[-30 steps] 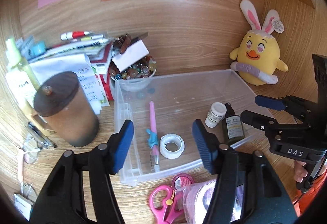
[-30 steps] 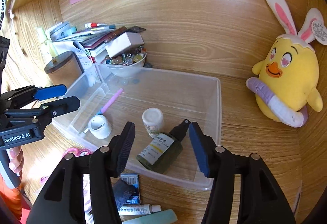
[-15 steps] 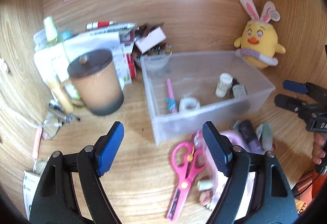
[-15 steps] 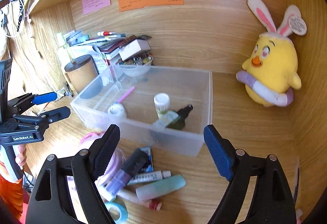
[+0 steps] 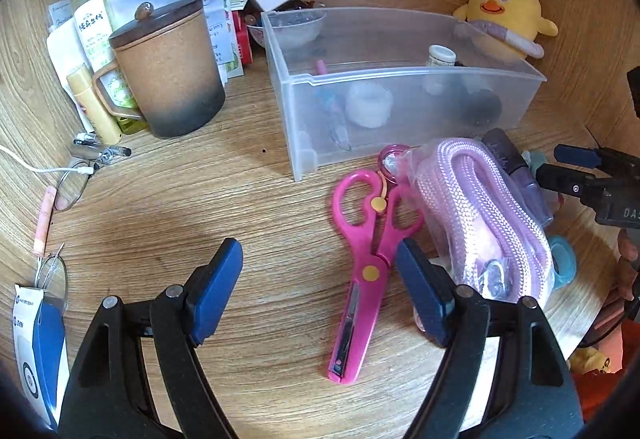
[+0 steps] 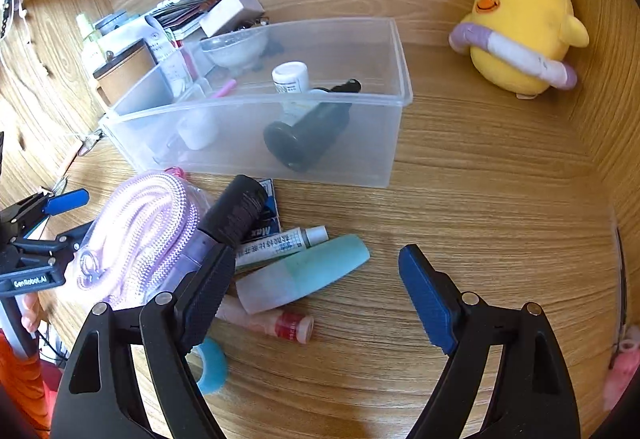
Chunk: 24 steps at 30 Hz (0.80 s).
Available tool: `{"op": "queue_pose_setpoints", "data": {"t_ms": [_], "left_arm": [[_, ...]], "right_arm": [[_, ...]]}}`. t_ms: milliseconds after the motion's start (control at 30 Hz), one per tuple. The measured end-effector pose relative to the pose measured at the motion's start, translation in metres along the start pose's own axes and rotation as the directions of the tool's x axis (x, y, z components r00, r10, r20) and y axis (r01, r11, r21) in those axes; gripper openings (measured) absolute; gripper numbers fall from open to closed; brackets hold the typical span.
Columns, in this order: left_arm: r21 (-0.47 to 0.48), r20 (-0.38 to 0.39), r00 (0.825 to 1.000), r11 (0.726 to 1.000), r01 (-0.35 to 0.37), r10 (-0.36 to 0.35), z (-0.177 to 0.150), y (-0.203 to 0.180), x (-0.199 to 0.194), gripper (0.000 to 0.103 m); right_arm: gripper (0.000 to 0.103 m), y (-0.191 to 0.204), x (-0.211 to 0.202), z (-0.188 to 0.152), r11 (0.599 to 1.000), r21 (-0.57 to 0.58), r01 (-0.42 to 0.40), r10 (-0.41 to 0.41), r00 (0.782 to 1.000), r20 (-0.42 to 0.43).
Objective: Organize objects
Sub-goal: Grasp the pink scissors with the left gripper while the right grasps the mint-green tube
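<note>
Both the left gripper [image 5: 318, 289] and right gripper [image 6: 312, 293] gape empty, so a careless grab among the heaped tubes [image 6: 280, 243] could knock some off the desk [image 6: 500, 199].

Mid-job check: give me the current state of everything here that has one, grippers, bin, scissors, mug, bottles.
left gripper: open, empty
right gripper: open, empty
clear bin: uncovered, partly filled
dark bottle: lying down in bin
white jar: upright in bin, capped
pink scissors: closed, flat on desk
brown mug: lid on
</note>
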<state>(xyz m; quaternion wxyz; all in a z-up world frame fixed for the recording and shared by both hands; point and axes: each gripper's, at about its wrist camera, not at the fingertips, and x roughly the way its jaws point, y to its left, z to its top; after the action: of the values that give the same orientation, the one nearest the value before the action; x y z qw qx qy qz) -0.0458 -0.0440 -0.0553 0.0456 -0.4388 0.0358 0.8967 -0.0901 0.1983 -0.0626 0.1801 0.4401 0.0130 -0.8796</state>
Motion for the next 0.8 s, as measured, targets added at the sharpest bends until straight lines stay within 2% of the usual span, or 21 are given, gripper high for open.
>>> {"op": "queue_pose_setpoints", "data": {"t_ms": [100, 133, 167, 267, 467, 567, 800], "left_arm": [[0.009, -0.003, 1.0, 1.0, 0.001, -0.001, 0.001, -0.004, 0.006, 0.078], [0.002, -0.008, 1.0, 1.0, 0.013, -0.012, 0.002, -0.003, 0.008, 0.076], [-0.007, -0.015, 0.999, 1.0, 0.029, -0.029, 0.003, -0.002, 0.01, 0.072], [-0.018, -0.031, 0.998, 0.998, 0.063, -0.063, 0.003, 0.0, 0.011, 0.059], [-0.012, -0.032, 0.999, 0.999, 0.033, -0.033, -0.007, 0.001, 0.003, 0.041], [-0.024, -0.034, 0.999, 1.0, 0.014, -0.014, -0.012, 0.005, -0.001, 0.031], [-0.005, -0.039, 0.999, 1.0, 0.016, -0.016, -0.013, 0.005, -0.002, 0.03]], "right_arm": [[0.075, -0.003, 0.001, -0.003, 1.0, 0.007, -0.002, 0.002, 1.0, -0.005], [0.07, -0.004, 0.002, -0.003, 1.0, 0.004, -0.002, 0.002, 1.0, -0.011], [0.063, -0.005, 0.003, -0.004, 1.0, 0.002, 0.001, -0.001, 1.0, -0.016], [0.053, -0.009, 0.001, -0.006, 1.0, 0.004, 0.0, 0.0, 1.0, -0.014], [0.034, -0.018, -0.002, -0.008, 1.0, -0.007, 0.017, -0.017, 1.0, -0.015], [0.033, -0.021, -0.004, -0.01, 1.0, -0.013, 0.028, -0.028, 0.999, -0.017], [0.033, -0.019, -0.001, -0.005, 0.998, -0.051, 0.04, -0.04, 0.999, -0.01]]}}
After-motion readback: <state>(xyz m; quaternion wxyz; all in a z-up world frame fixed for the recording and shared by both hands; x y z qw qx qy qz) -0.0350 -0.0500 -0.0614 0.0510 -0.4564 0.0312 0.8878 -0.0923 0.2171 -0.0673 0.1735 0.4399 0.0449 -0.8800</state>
